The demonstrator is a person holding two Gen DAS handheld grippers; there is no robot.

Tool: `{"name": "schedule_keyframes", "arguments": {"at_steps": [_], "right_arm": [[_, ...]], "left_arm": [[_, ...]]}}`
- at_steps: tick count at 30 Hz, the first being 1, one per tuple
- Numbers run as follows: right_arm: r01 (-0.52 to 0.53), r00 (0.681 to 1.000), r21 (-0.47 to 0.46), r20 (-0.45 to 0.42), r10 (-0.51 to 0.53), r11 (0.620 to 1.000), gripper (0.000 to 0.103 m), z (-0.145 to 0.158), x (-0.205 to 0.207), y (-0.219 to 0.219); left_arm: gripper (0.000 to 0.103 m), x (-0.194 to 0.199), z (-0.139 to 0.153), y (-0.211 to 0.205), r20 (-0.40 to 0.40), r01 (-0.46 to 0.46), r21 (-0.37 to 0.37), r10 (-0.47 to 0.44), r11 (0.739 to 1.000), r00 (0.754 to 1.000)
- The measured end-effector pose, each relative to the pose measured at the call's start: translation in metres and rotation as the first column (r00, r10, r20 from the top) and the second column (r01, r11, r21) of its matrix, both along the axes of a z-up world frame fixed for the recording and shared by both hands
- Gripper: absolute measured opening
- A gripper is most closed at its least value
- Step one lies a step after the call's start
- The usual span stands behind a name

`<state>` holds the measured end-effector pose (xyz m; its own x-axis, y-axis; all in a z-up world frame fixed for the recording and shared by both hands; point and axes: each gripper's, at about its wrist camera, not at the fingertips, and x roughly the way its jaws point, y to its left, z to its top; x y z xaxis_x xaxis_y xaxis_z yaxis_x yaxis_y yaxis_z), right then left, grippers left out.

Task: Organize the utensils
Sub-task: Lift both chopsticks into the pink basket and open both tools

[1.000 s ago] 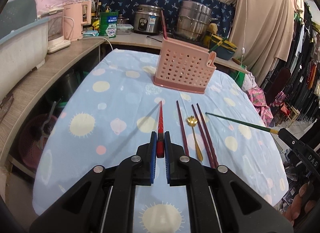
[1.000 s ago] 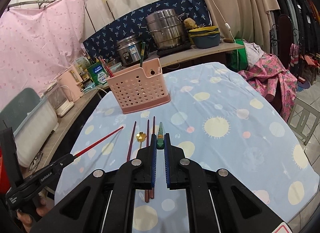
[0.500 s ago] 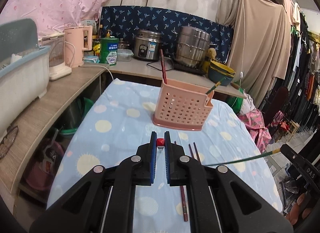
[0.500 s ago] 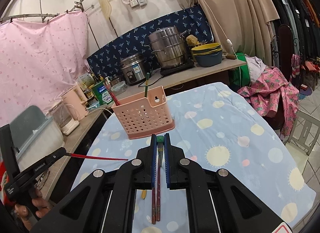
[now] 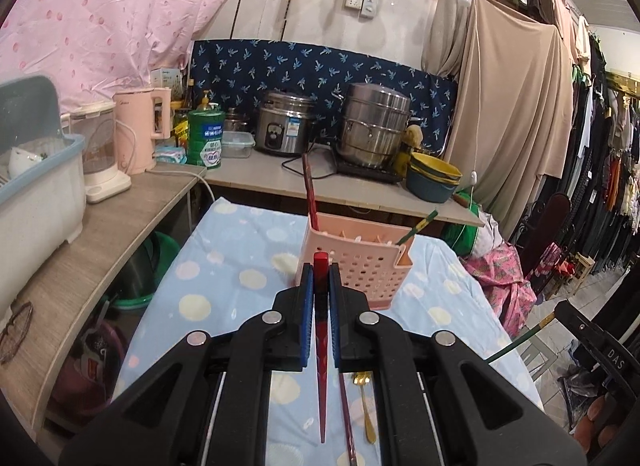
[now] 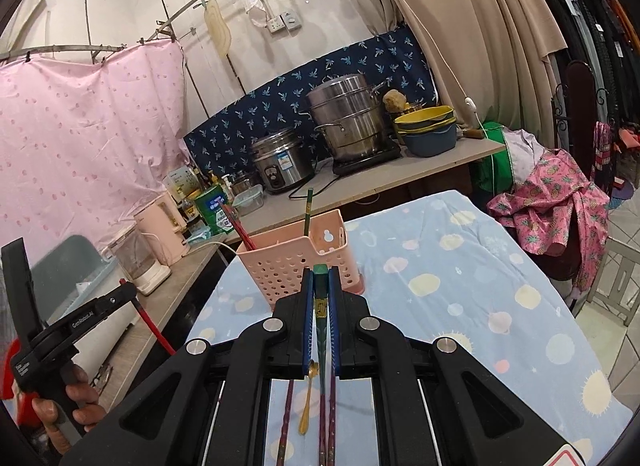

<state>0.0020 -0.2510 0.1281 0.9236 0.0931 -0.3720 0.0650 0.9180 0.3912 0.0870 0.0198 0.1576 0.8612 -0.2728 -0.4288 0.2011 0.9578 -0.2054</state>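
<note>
On the left, the left gripper point(image 5: 319, 298) is clamped on a red chopstick point(image 5: 320, 350), whose blunt end pokes out between the blue pads while its thin tip hangs down over the spotted blue tablecloth point(image 5: 224, 278). Just ahead stands the pink basket point(image 5: 360, 266), with one red chopstick point(image 5: 310, 193) leaning in its left corner and a green chopstick point(image 5: 418, 227) in its right. Below the grippers a dark chopstick point(image 5: 347, 414) and a gold spoon point(image 5: 366, 406) lie on the cloth. On the right, the right gripper point(image 6: 320, 298) is clamped on a green chopstick point(image 6: 321, 302), its tip also hanging down.
</note>
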Motion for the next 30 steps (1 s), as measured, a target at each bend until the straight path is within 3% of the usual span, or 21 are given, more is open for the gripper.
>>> {"name": "schedule_keyframes", "arguments": {"at_steps": [7,16,24,30], "right_arm": [[-0.009,0.996,0.016,0.093,0.008,1.0,0.007,0.038,0.031,-0.007],[0.007,0.976,0.049,0.216,-0.017,0.999,0.007,0.073,0.084,-0.014],[0.016,0.964,0.078,0.265,-0.036,0.997,0.007,0.086,0.132,-0.02],[0.015,0.971,0.078,0.237,-0.034,0.997,0.007,0.076,0.164,-0.02]], "left_arm": [[0.007,0.027,0.042,-0.003,0.078,0.002,-0.045,0.001,0.999,0.997],[0.007,0.072,0.092,-0.006,0.208,-0.041,-0.106,0.062,0.994,0.976],[0.007,0.116,0.104,-0.014,0.256,-0.071,-0.125,0.101,0.99,0.961],[0.007,0.142,0.092,-0.022,0.239,-0.083,-0.101,0.105,0.991,0.965]]}}
